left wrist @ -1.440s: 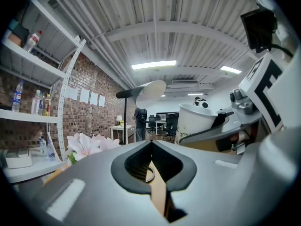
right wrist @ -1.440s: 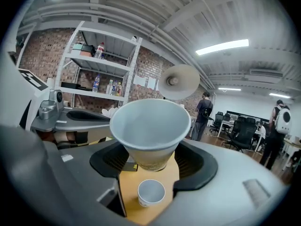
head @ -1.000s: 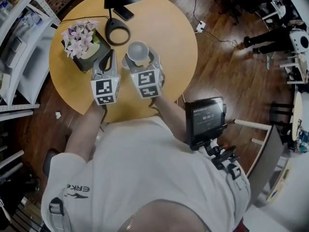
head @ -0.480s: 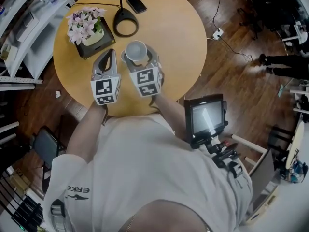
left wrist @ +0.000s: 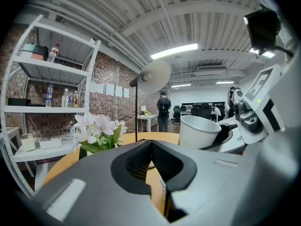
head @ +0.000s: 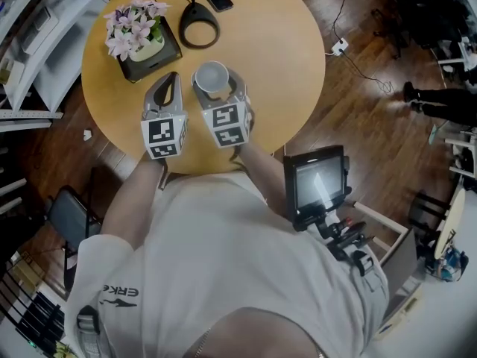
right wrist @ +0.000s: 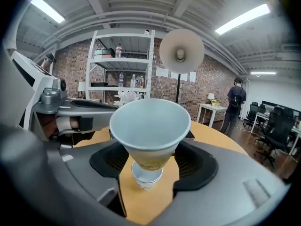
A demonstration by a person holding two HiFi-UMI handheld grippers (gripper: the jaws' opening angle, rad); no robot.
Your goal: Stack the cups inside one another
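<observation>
The person wears a white short-sleeved shirt (head: 223, 259) with a small black printed logo (head: 119, 292) on the sleeve at the lower left of the frame. The left claw (head: 174, 82) and right claw (head: 216, 84) are pale grey with dark ribbed pads. Each has a white cube printed with black square markers at its near end.
</observation>
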